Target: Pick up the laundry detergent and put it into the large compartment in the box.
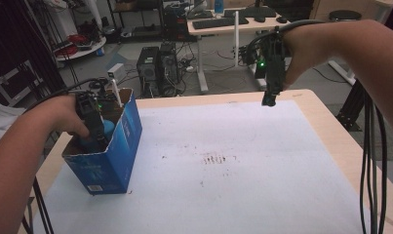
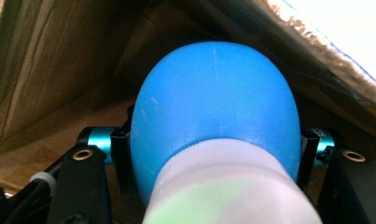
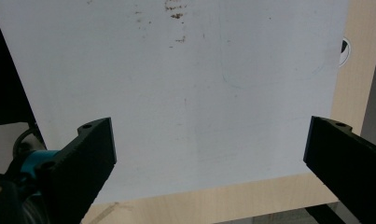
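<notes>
A blue cardboard box [image 1: 117, 161] with its top open stands at the left of the table. My left gripper [image 1: 99, 138] reaches down into it. In the left gripper view its jaws press on both sides of a bottle with a rounded blue cap [image 2: 213, 102] and a white body [image 2: 223, 191], so this gripper [image 2: 214, 141] is shut on the bottle, with the brown inner walls of the box [image 2: 45, 60] close around. The blue cap [image 1: 108, 127] peeks out inside the box. My right gripper [image 1: 269, 101] hangs high over the table's far right, jaws wide apart and empty [image 3: 209, 140].
A white mat [image 1: 243, 161] with a few brown specks [image 1: 214, 159] covers most of the wooden table [image 1: 333, 131]. Cables [image 1: 372, 161] hang down along the right edge. Beyond the table stand desks and computer towers [image 1: 157, 68].
</notes>
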`<act>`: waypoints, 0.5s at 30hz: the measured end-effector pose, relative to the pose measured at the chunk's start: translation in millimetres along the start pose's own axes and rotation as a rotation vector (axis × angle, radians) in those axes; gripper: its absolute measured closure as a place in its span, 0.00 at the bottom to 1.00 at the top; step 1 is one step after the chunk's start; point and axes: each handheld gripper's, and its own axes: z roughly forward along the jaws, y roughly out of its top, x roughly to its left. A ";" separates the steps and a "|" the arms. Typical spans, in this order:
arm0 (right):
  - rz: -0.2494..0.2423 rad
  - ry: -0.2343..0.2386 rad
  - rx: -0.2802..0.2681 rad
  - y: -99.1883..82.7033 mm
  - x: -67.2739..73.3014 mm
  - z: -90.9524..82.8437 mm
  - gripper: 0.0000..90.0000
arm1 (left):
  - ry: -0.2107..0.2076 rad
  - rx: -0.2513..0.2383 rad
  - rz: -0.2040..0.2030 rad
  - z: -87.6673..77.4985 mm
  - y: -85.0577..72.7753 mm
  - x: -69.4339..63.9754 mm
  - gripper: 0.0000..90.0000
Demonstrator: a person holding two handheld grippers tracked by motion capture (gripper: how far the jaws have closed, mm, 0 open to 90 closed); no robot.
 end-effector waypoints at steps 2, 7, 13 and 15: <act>0.003 0.003 -0.002 -2.9 0.3 1.0 0.01 | -0.006 0.004 -0.012 -0.2 0.3 0.4 0.41; 0.015 0.003 -0.003 -9.7 0.2 2.2 0.01 | -0.003 0.007 -0.014 0.2 -1.4 2.1 0.38; 0.029 0.006 -0.003 -15.2 0.7 3.6 0.02 | 0.006 -0.001 -0.024 -3.8 -2.5 2.1 0.34; 0.033 0.007 -0.003 -15.7 0.6 3.9 0.01 | 0.007 -0.003 -0.023 -5.2 -2.4 1.9 0.34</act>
